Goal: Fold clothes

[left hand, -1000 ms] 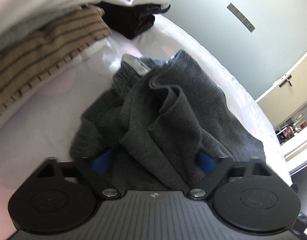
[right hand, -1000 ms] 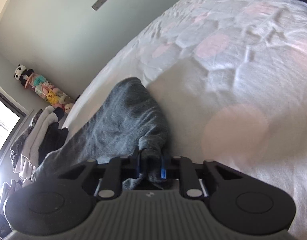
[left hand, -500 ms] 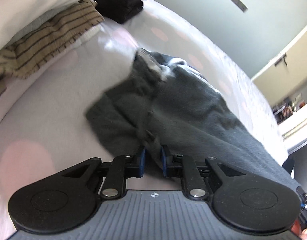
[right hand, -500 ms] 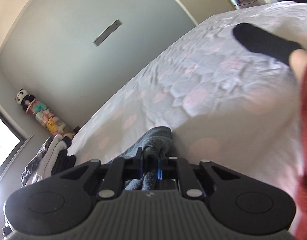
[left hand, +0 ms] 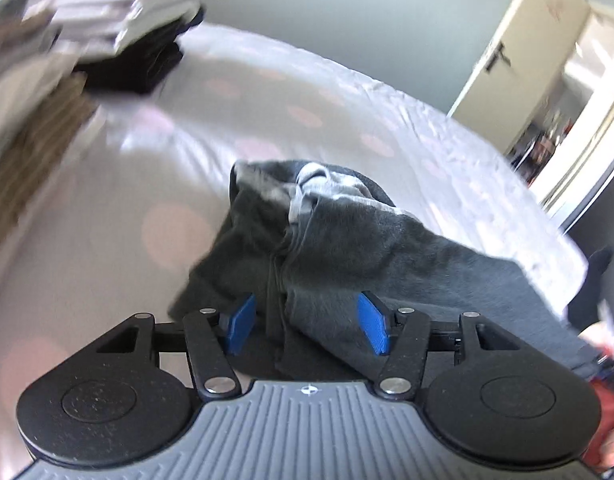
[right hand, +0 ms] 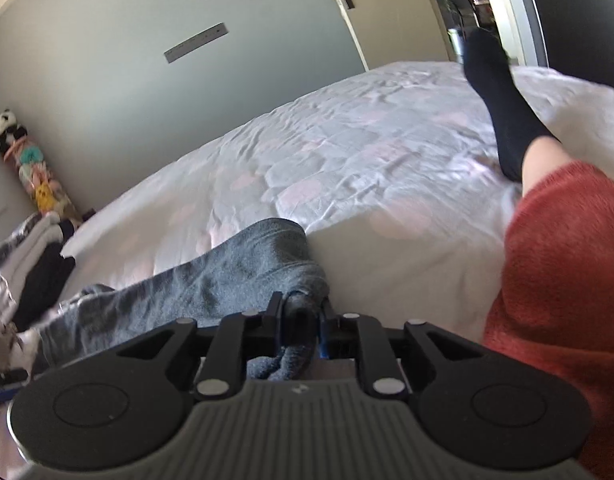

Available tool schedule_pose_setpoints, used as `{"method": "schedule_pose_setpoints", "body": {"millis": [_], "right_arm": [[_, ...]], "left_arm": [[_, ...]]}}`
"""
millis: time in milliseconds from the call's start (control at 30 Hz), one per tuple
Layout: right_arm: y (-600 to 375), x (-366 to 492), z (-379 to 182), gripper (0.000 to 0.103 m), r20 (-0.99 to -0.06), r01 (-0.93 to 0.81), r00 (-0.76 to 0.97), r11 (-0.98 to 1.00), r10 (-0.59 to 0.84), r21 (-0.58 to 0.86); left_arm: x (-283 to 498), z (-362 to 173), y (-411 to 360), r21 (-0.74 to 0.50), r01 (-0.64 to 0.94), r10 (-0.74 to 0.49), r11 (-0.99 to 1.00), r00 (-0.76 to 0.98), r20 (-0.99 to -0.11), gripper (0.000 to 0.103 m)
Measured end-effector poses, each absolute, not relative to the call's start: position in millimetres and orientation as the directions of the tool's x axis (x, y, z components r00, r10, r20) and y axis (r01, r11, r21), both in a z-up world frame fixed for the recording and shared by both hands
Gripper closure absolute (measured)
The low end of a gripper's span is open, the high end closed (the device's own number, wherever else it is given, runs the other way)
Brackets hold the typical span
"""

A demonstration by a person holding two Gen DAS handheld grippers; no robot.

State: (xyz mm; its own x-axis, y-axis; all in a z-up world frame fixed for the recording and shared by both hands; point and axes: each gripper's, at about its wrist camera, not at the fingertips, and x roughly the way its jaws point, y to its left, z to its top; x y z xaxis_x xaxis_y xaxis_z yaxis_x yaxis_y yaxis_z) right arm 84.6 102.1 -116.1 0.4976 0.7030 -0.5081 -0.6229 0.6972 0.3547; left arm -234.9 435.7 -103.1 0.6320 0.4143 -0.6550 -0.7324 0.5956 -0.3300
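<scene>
Trousers [left hand: 347,248] lie on the bed [left hand: 119,208], stretched left to right between my hands. My left gripper [left hand: 307,326] is opening around the bunched waist end; my right gripper [right hand: 301,328], loosening, seemingly pinches the leg cuff.

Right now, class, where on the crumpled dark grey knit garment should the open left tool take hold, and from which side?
Grip the thick vertical fold ridge of the dark grey knit garment, coming in from the near edge. That ridge already lies between the left tool and its opening blue pads, and it gathers several layers.
</scene>
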Motion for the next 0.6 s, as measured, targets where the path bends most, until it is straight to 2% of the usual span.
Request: {"method": "schedule_pose_setpoints", "body": {"millis": [167,300,333,400,433,600], "right_arm": [[102,79,-110,0.067,-0.438,-0.648,0.561,0.702,0.703,0.296],[110,75,-109,0.065,-0.399,-0.684,0.57,0.684,0.719,0.254],[113,74,-109,0.064,-0.394,-0.694,0.569,0.679,0.722,0.241],[120,72,-112,0.064,-0.39,-0.709,0.565,0.669,0.727,0.22],[123,72,-113,0.064,-0.391,-0.716,0.561,0.665,0.73,0.213],[139,73,-122,0.063,-0.411,-0.739,0.537,0.646,0.737,0.192]], "left_arm": [[-210,-107,441,-0.225,-0.716,0.447,0.661,0.617,-0.648,0.034],[-195,-119,447,-0.188,-0.7,0.456,0.689,0.621,-0.638,0.033],[-192,-119,448,-0.178,-0.705,0.471,0.686,0.618,-0.63,0.031],[-188,-120,452,-0.163,-0.712,0.5,0.683,0.618,-0.607,0.02],[-187,-122,456,-0.161,-0.712,0.507,0.683,0.621,-0.598,0.014],[-183,-134,476,-0.261,-0.679,0.429,0.686,0.667,-0.609,0.016]]}}
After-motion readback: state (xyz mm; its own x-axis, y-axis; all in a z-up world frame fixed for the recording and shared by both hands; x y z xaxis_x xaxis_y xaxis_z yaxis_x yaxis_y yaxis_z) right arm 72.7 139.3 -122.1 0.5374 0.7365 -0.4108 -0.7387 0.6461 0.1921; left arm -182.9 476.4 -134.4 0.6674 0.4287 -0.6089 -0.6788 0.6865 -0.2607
